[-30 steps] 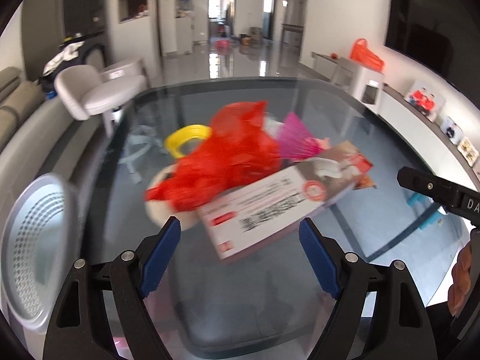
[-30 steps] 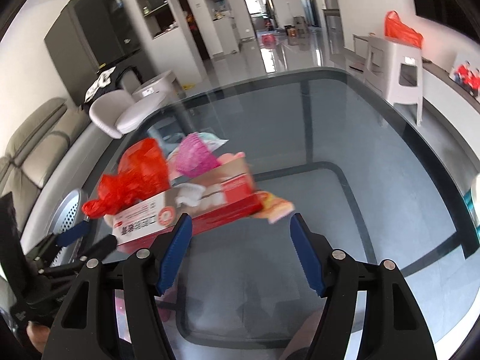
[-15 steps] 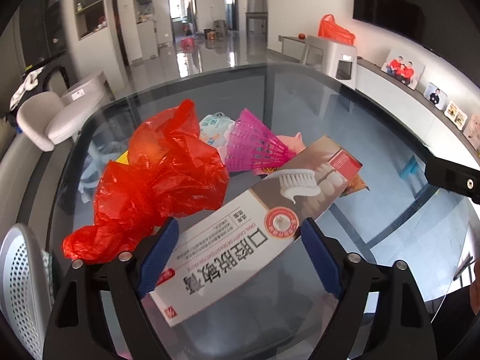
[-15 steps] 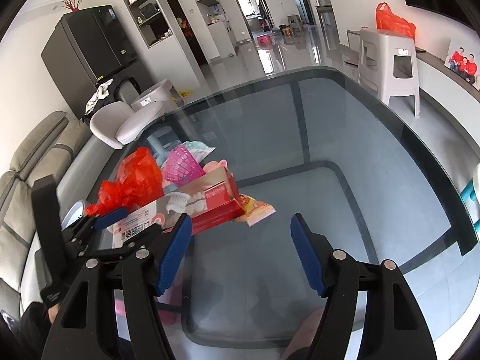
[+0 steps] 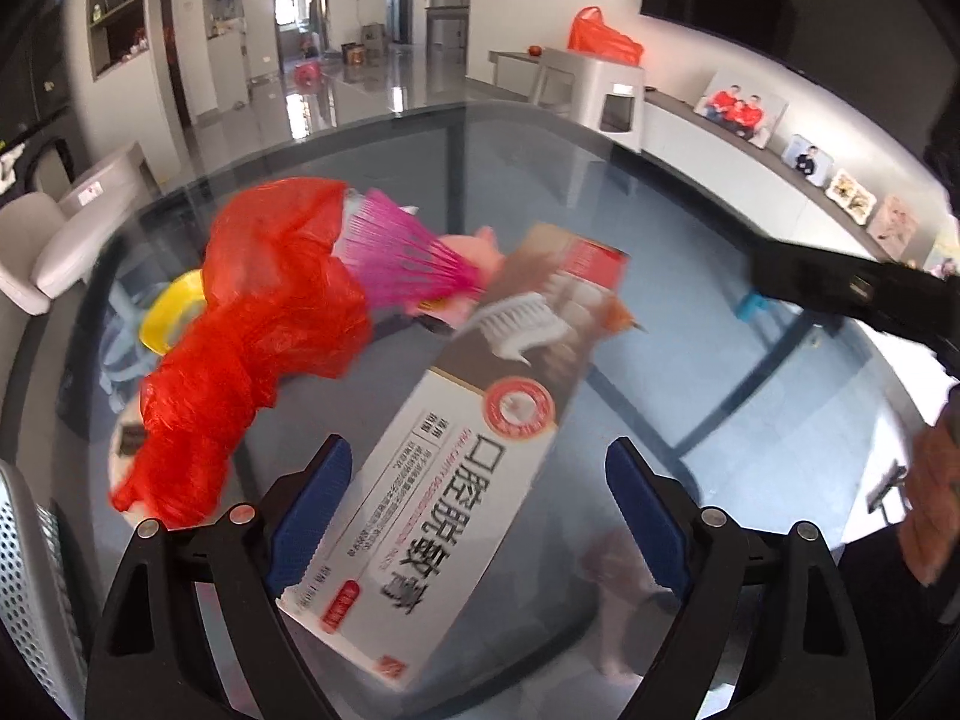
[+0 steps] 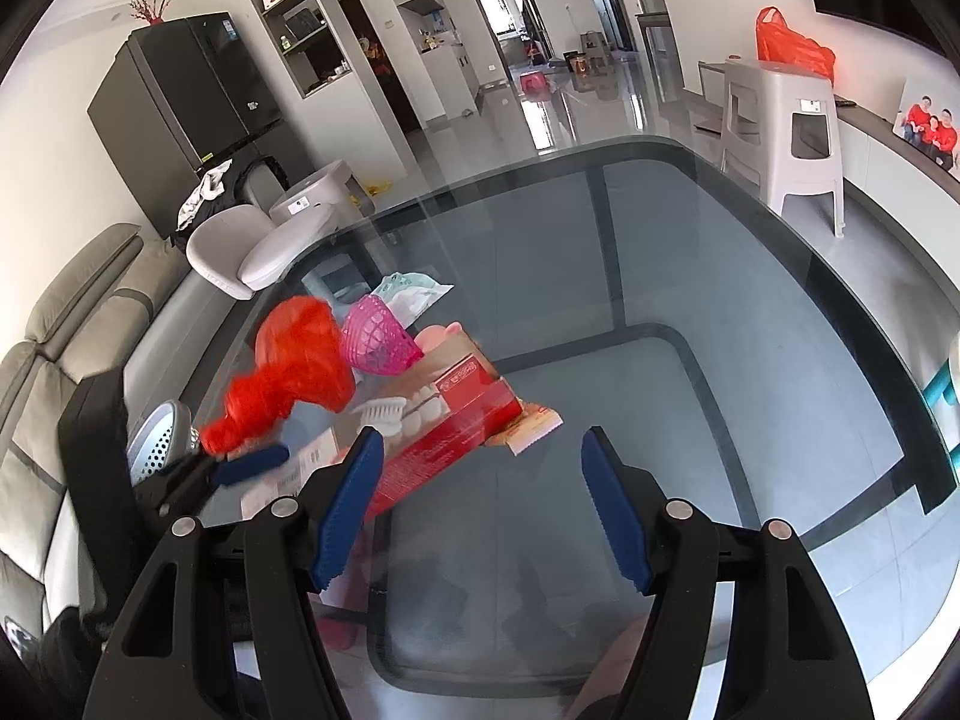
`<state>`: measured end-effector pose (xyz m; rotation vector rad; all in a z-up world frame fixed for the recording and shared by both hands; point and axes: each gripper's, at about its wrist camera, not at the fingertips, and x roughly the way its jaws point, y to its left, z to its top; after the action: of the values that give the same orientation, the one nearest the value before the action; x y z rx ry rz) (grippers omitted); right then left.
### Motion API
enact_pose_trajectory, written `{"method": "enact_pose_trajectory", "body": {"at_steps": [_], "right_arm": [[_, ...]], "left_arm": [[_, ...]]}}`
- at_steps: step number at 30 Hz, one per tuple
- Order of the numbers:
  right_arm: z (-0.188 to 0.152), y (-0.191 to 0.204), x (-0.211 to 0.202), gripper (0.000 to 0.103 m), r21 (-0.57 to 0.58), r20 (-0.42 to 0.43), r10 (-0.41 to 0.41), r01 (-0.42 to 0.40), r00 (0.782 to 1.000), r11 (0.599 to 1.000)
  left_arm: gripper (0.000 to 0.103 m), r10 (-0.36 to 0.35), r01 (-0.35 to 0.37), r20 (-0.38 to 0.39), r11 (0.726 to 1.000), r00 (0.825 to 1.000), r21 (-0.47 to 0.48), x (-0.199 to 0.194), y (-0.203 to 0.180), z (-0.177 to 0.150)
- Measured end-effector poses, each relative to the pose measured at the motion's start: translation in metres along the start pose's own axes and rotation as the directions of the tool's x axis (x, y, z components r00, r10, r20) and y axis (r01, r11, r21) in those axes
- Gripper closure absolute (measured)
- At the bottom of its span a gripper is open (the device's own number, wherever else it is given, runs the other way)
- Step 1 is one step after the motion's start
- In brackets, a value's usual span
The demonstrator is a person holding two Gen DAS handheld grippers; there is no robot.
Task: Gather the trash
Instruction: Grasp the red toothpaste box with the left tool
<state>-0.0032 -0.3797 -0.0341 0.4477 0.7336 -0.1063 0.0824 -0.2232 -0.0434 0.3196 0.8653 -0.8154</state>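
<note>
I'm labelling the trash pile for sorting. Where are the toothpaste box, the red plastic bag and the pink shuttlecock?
toothpaste box (image 5: 480,480): left wrist view, on its white printed top face.
red plastic bag (image 5: 276,300): left wrist view, on the crumpled middle.
pink shuttlecock (image 6: 375,342): right wrist view, on its mesh skirt.

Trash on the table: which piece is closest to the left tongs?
The long toothpaste box: its near end lies between the open left tongs. The red plastic bag and pink mesh cup sit farther away.

Room: white walls, glossy grey tile floor (image 6: 558,114) reflecting daylight from far doorway (image 6: 501,18). Dark glass table (image 6: 690,276). Grey sofa (image 6: 54,324) left; black fridge (image 6: 180,96) behind. White plastic stool (image 6: 792,138) right, framed photos (image 5: 741,111) along low cabinet.
</note>
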Motion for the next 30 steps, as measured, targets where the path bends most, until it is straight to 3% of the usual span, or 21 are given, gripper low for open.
{"method": "enact_pose_trajectory", "body": {"at_steps": [5, 12, 17, 23, 30], "right_arm": [[0.002, -0.005, -0.005, 0.037, 0.02, 0.016, -0.005, 0.005, 1.0, 1.0], [0.002, -0.012, -0.009, 0.037, 0.043, 0.032, -0.012, 0.011, 0.999, 0.999], [0.003, -0.015, -0.008, 0.037, 0.044, 0.03, -0.021, 0.02, 0.999, 0.999], [0.002, -0.016, -0.006, 0.037, 0.048, 0.03, -0.037, 0.036, 0.999, 0.998], [-0.001, -0.013, -0.002, 0.037, 0.026, 0.026, -0.044, 0.044, 0.999, 0.999]], "left_arm": [[0.018, 0.0, 0.0, -0.022, 1.0, 1.0, 0.007, 0.004, -0.015, 0.0], [0.019, 0.034, -0.038, -0.079, 0.998, 0.996, -0.054, 0.031, -0.014, 0.007], [0.045, 0.018, -0.024, -0.087, 0.997, 0.996, -0.071, 0.032, -0.018, 0.004], [0.05, 0.022, -0.025, -0.04, 0.996, 0.999, -0.081, 0.012, -0.02, -0.007], [0.052, 0.074, -0.067, 0.055, 0.99, 0.996, -0.126, -0.035, -0.018, -0.015]]}}
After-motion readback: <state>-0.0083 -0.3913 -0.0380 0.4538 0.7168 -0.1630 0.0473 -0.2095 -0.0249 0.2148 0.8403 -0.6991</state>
